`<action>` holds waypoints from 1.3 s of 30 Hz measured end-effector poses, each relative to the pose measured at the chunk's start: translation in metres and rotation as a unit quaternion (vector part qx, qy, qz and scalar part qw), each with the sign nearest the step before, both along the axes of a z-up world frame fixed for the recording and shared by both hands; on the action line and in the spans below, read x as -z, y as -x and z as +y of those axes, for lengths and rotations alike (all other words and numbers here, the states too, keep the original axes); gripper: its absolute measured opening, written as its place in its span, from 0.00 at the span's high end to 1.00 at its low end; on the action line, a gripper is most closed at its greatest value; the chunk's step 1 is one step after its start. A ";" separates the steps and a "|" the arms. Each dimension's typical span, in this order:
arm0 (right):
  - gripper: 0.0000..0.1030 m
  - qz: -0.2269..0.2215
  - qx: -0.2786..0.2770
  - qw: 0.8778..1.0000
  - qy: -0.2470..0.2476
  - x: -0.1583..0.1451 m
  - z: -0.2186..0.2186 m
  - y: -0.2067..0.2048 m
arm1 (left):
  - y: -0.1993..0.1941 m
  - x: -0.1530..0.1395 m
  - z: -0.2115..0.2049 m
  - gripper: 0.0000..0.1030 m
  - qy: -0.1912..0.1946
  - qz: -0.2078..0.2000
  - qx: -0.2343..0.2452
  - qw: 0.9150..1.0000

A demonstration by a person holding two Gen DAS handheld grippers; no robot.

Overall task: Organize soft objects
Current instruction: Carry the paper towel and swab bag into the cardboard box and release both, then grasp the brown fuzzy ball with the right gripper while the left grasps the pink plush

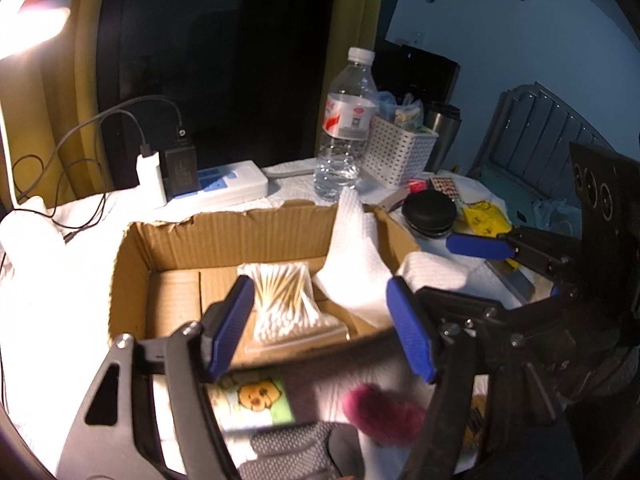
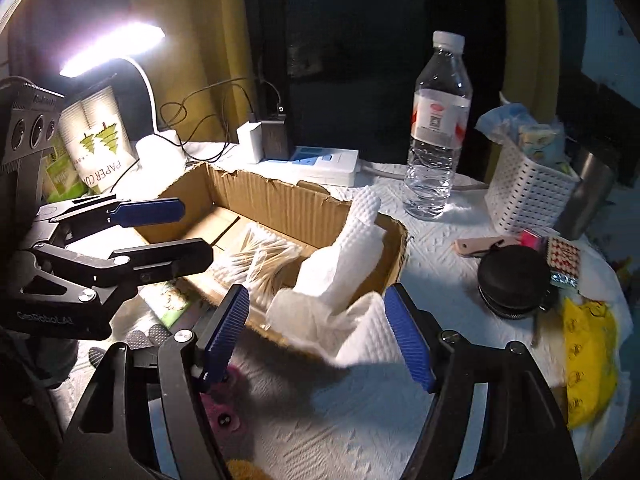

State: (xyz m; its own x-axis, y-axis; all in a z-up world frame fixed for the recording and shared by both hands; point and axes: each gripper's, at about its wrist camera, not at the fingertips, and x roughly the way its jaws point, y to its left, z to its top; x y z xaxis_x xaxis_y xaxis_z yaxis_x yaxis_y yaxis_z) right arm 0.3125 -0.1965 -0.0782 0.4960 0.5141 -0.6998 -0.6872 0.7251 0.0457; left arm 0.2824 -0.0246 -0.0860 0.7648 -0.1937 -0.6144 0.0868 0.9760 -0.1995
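Both grippers hang open over a cardboard box (image 1: pixel 136 264) on the tabletop (image 2: pixel 440 240).
Cotton swabs (image 1: pixel 280 300) lie inside; paper towel (image 2: pixel 352 264) drapes its right rim; left gripper (image 1: pixel 320 320) and right gripper (image 2: pixel 320 336) hold nothing. Only the left view shows a maroon fuzzy item (image 1: pixel 380 412) at the near edge.

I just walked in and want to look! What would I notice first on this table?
Probably the torn cardboard box in the middle, with a pack of cotton swabs lying inside and a crumpled white paper towel spilling over its right edge. Behind it stands a clear water bottle, and a bright lamp glows at the back left. Both hand-held grippers hover open near the box.
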 end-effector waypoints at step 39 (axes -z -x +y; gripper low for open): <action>0.28 0.078 0.048 0.995 -0.038 0.062 -0.060 0.104 | 0.095 0.033 -0.045 0.18 -0.051 0.053 0.004 0.997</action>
